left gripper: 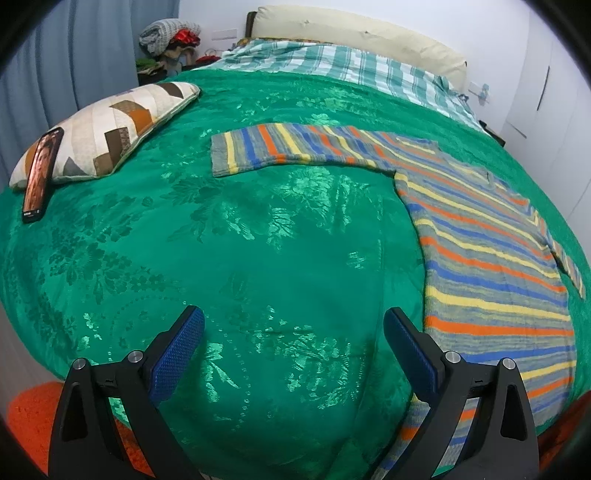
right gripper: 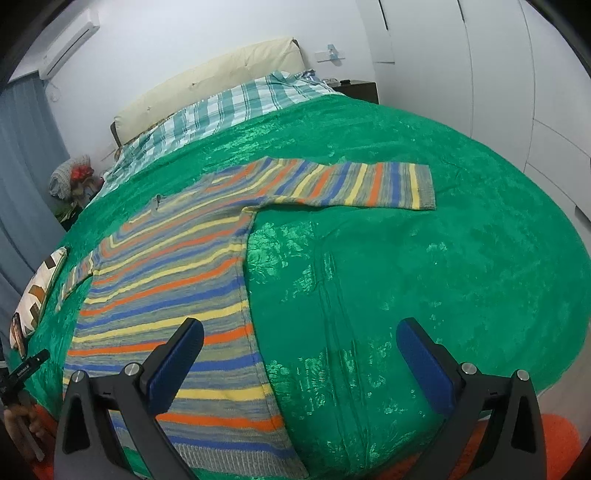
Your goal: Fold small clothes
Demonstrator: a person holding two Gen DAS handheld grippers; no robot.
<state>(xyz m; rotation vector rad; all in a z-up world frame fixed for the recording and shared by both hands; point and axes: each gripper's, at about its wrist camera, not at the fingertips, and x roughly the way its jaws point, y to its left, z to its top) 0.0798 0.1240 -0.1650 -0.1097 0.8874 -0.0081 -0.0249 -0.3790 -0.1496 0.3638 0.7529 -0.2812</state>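
The left gripper (left gripper: 293, 328) has its jaws spread wide with nothing between them, only the green bedspread (left gripper: 236, 236) below. Its blue, textured pads (left gripper: 177, 358) are bare. The right-hand finger of this gripper overlaps the lower hem of the striped sweater (left gripper: 491, 266) in the left wrist view; whether it touches cannot be told.

The right gripper (right gripper: 299, 334) likewise has its jaws wide apart and holds nothing. Its left-hand pad sits over the sweater's body, its right-hand pad over bare bedspread.

The sweater, grey with orange, yellow and blue stripes, lies flat on the bed with both sleeves stretched out sideways; one sleeve (right gripper: 354, 182) reaches across the bedspread, ending in a grey cuff.

Farther off, a patchwork cushion (left gripper: 107, 133) rests near the bed's edge, and a phone (left gripper: 42, 173) leans against it, screen lit; any writing on it is too small to read. A checked sheet (left gripper: 332, 62) and cream headboard (left gripper: 354, 35) lie beyond.
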